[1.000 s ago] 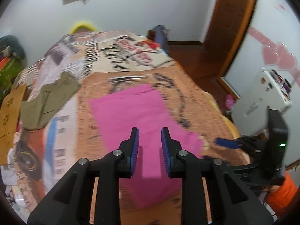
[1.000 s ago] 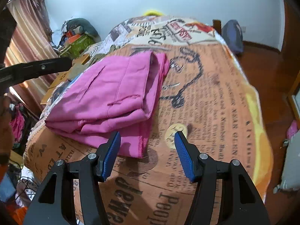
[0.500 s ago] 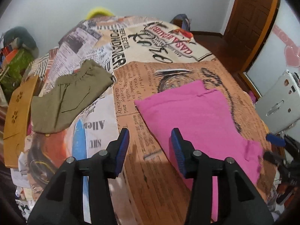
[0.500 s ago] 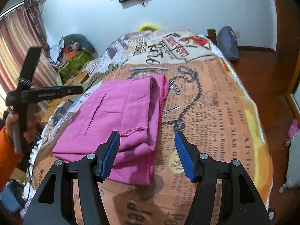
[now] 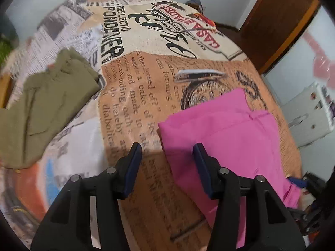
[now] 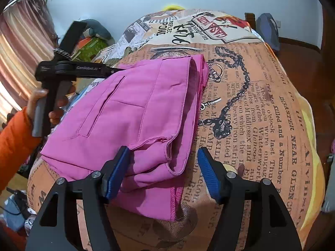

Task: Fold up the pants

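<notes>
The pink pants (image 6: 134,115) are laid part-folded on the bed (image 6: 261,108), and both the left gripper (image 5: 166,163) and right gripper (image 6: 163,167), jaws just widened and grasping nothing, are poised at opposite edges (apparently for another fold).

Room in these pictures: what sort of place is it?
Most likely a bedroom in a home: a bed under a newspaper-print bedspread, pink pants lying on it, curtains at one side and a wooden door.
</notes>
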